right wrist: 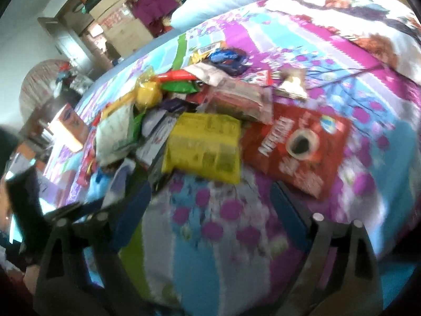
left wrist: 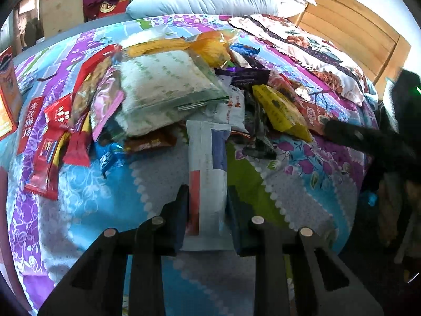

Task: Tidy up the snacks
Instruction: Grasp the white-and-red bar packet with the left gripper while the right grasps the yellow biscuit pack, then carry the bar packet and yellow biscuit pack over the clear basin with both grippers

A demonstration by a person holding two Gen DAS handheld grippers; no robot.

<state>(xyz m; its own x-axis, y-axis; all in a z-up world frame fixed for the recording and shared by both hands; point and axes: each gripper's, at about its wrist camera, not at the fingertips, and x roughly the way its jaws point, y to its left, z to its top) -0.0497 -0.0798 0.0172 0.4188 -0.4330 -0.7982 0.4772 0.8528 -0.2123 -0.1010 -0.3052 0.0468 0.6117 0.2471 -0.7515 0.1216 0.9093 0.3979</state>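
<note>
Item: white-and-red packet (left wrist: 208,173), near edge of snack pile (left wrist: 168,89). Your left gripper (left wrist: 208,197) clamps its near end, long axis straight ahead. Right gripper (right wrist: 210,200): spread, empty (yellow packet (right wrist: 205,147) ahead).

The left tool (left wrist: 207,194) points forward and down, its two dark fingers (left wrist: 181,210) drawn close and pressing both long edges of a white packet (left wrist: 208,173); the right tool (right wrist: 210,197) also tilts downward, blurred, its blue-padded fingers (right wrist: 131,210) spread wide apart with nothing gripped between them.
</note>
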